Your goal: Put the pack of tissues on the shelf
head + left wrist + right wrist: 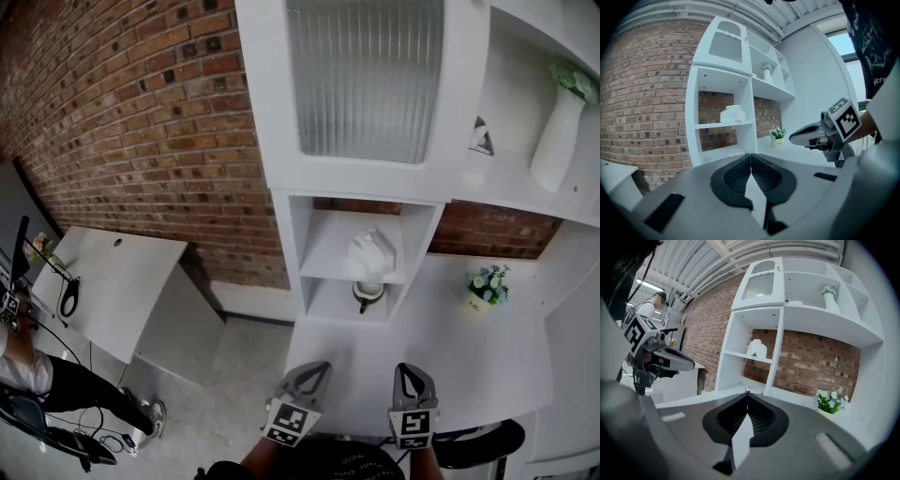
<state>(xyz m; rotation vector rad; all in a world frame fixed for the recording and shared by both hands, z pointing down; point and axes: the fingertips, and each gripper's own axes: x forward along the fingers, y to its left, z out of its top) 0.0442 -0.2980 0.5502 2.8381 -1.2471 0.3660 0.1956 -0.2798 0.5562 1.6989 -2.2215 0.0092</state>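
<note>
Looking down in the head view, I hold my left gripper [317, 370] and right gripper [411, 370] side by side over the counter [469, 356]. Both are pinched closed and empty. The tissues [371, 253] sit on the shelf [330, 255], ahead of the fingertips.

Left gripper view: my jaws meet with nothing between them. The tissues are ahead and above, and the right gripper is off to the right.

Right gripper view: the jaws are together and empty. The tissues lie above and beyond the tips, with flowers [828, 401] to the right.
</note>
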